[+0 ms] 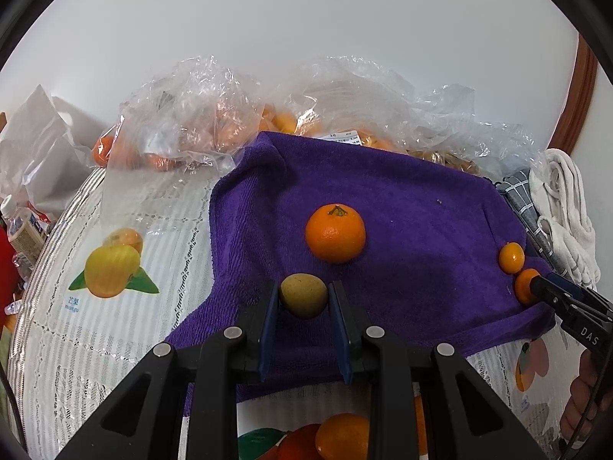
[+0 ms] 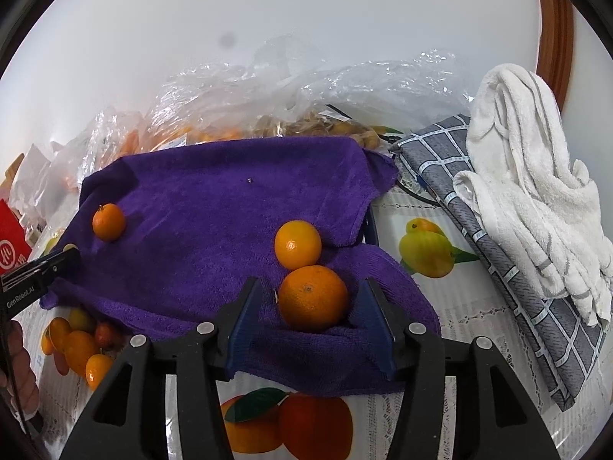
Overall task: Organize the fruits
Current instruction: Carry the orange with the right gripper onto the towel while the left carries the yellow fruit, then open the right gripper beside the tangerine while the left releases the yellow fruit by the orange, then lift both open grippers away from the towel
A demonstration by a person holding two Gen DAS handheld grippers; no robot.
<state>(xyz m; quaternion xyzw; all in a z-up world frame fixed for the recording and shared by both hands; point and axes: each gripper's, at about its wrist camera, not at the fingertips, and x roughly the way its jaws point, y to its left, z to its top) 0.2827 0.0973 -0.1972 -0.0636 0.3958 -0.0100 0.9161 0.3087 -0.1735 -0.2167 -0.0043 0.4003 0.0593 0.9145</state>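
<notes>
Fruit lies on our purple towel (image 1: pixel 402 207). Our left hand-held gripper (image 1: pixel 304 299) is clenched on a small yellow-green fruit (image 1: pixel 303 294), with a mandarin (image 1: pixel 335 233) just beyond it. Our right hand-held gripper (image 2: pixel 312 299) stands released around a large orange (image 2: pixel 312 298), pads clear of it; a smaller orange (image 2: pixel 297 244) touches its far side.

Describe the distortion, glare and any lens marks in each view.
Left wrist: fisheye bends the table edge, dark corner vignette, glare on the plastic bags. Right wrist: same curvature, a dark smudge on the wall area, highlights on the plastic; fruit stays sharp.
</notes>
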